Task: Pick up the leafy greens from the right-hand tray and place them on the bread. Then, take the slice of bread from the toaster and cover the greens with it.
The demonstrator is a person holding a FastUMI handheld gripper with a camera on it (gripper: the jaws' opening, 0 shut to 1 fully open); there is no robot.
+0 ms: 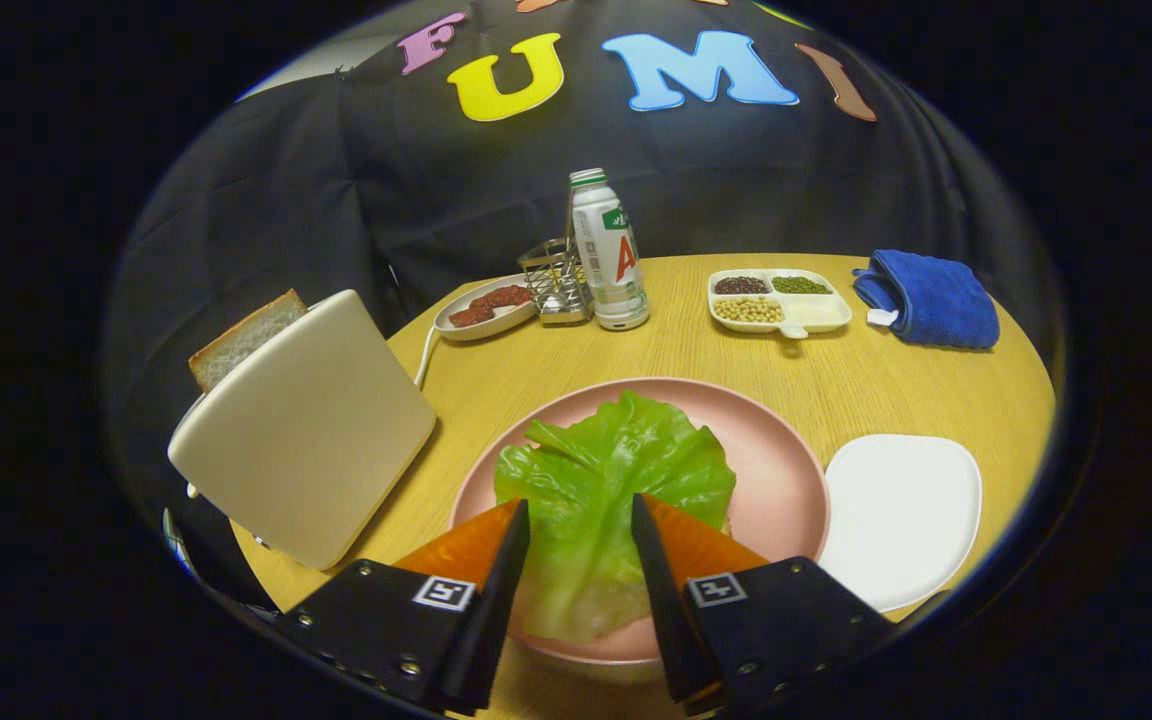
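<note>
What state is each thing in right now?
gripper: open, fingers either side of the leaf, not pressing.
leafy greens: lying flat on the pink plate.
bread slice: upright in the toaster.
white tray: bare.
bottle: upright, capped.
blue towel: folded.

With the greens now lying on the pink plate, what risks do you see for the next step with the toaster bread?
1. The gripper is open right above the lettuce leaf; lifting away carelessly might drag the leaf on the pink plate.
2. The bread slice shows just a small part above the toaster, so the grip may be shallow and slip.
3. The toaster stands near the table's edge; a hard pull might shift it.
</note>
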